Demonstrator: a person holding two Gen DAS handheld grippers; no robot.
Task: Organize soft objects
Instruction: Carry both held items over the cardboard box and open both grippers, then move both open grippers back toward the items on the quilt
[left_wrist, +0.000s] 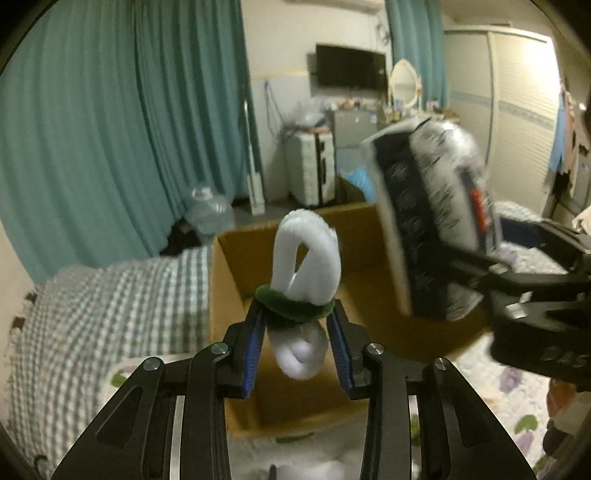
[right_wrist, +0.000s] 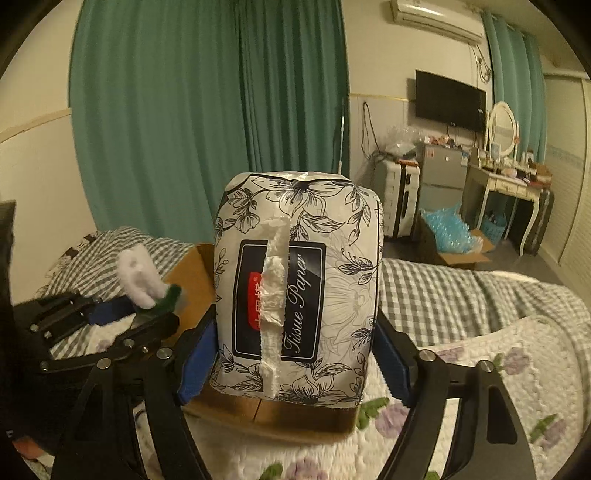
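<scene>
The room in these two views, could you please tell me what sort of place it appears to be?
Most likely a lived-in bedroom: a bed with a checked cover, a vanity table with an oval mirror, and a wall-mounted television beside teal curtains.

"Tissue Paper" is showing in white script on the black panel of the flower-printed white tissue pack (right_wrist: 295, 295); its red label is staying unreadable.

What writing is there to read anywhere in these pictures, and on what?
"Tissue Paper": black label on the white flower-printed tissue pack, held by the right gripper.
Red patch on that label: characters too blurred to read.
Raised letters on the right gripper's black body: blurred, unreadable.
</scene>
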